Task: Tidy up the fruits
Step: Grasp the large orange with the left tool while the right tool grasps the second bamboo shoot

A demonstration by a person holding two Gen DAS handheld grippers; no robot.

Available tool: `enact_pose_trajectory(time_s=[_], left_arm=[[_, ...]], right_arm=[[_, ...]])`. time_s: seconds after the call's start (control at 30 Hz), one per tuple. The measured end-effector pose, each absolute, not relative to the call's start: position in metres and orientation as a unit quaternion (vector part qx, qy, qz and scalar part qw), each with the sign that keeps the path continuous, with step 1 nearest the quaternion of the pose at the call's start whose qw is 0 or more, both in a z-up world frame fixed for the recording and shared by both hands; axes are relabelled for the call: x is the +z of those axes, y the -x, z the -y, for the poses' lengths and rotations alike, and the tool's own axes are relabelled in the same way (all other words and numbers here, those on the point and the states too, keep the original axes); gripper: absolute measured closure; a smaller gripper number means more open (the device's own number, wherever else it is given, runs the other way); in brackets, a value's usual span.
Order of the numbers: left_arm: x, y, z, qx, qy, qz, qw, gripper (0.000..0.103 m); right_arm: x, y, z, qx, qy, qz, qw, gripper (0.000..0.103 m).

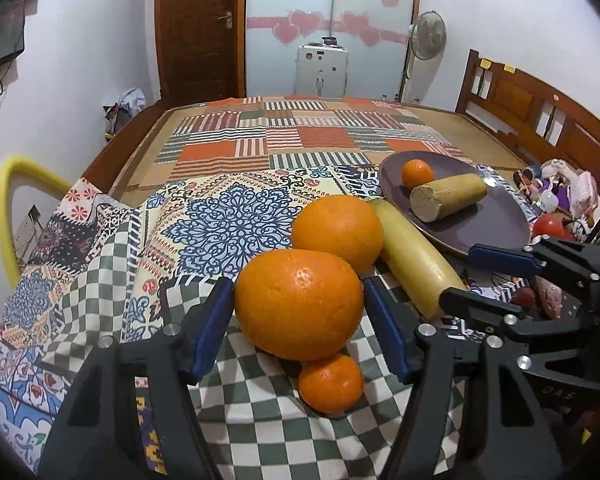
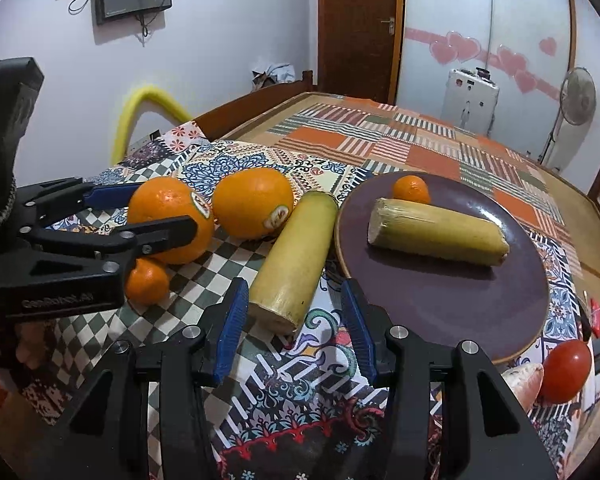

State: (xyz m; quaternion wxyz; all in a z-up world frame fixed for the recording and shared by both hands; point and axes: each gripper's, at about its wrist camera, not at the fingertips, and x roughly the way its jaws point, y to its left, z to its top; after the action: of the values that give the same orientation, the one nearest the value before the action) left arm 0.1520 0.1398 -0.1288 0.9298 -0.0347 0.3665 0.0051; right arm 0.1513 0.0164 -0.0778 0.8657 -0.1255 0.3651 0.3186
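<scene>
on the plate (image 2: 440,304) already: one small orange (image 2: 411,189) and one cane piece (image 2: 436,236), touching. still off it, on the cloth (image 1: 220,216) left of the plate: near orange (image 1: 299,303), far orange (image 1: 337,231) touching it behind, a tiny orange (image 1: 331,383) tucked under its front, and a second cane piece (image 2: 294,264) lying just beside the plate rim. roughly a third done by count, judged from the layout. left gripper (image 1: 299,316) angled down over the near orange, jaws apart but straddling it, pads at or nearly at the peel on both sides; firm clamp cannot be told. right gripper (image 2: 294,316) angled down too, jaws apart, flanking the cut end of the loose cane piece without touching, plate just to its right.
</scene>
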Motion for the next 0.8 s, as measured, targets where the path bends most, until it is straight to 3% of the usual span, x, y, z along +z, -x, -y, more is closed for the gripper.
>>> enact_pose_trajectory(time_s=[0.43, 0.5, 0.8], left_arm=[[-0.107, -0.121, -0.138, -0.007, 0.037, -0.335, 0.941, 0.037], [-0.105, -0.120, -0.138, -0.007, 0.038, -0.332, 0.943, 0.037], [-0.095, -0.108, -0.139, -0.004, 0.042, -0.327, 0.944, 0.037]], right_arm=[[-0.086, -0.161, -0.033, 0.325, 0.114, -0.381, 0.858, 0.057], [-0.087, -0.164, -0.035, 0.322, 0.112, -0.384, 0.858, 0.063], [-0.084, -0.150, -0.007, 0.326, 0.097, -0.396, 0.853, 0.068]])
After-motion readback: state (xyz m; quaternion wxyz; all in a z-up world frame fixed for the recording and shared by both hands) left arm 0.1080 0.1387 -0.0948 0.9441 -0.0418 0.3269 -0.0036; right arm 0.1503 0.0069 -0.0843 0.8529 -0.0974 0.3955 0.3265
